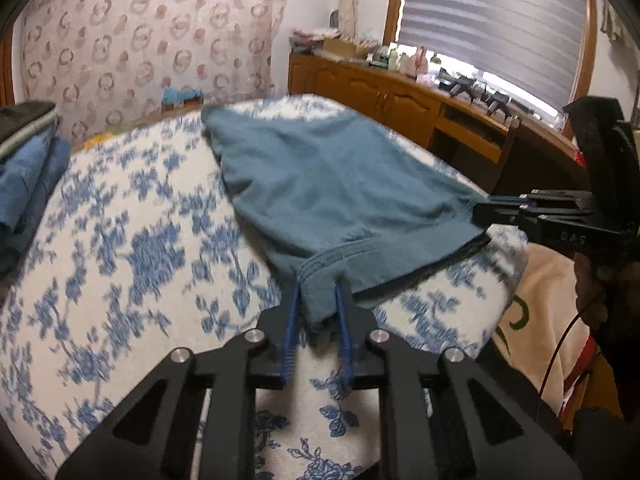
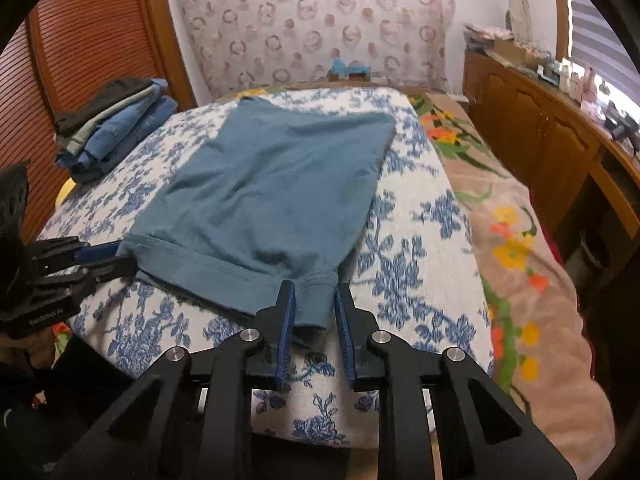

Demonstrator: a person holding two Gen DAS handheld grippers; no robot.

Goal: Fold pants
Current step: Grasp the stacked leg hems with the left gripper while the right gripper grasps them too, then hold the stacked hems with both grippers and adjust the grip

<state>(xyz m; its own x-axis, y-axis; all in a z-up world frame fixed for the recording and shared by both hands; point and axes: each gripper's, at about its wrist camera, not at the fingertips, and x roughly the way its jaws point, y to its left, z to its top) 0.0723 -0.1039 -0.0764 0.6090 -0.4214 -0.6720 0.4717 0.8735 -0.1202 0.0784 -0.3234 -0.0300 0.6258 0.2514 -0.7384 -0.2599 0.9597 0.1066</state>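
Bed with a blue-flowered cover (image 2: 416,216), teal pants (image 2: 272,184) spread flat.
Left gripper (image 1: 318,300) and right gripper (image 2: 314,300) each pinch a hem corner.

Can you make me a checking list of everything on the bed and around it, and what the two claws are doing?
Surface: bed cover, white with blue flowers, over a flowered blanket.
Job's things: blue pants lie flat, hem end nearest the claws.
Clutter: pile of folded clothes at the far left of the bed.
Grippers: left claw shut on one near corner of the pants; right claw shut on the other corner.
Cables: thin dark cable beside the right claw.
Surroundings: wooden cabinet with small items under a window blind; patterned curtain behind the bed.
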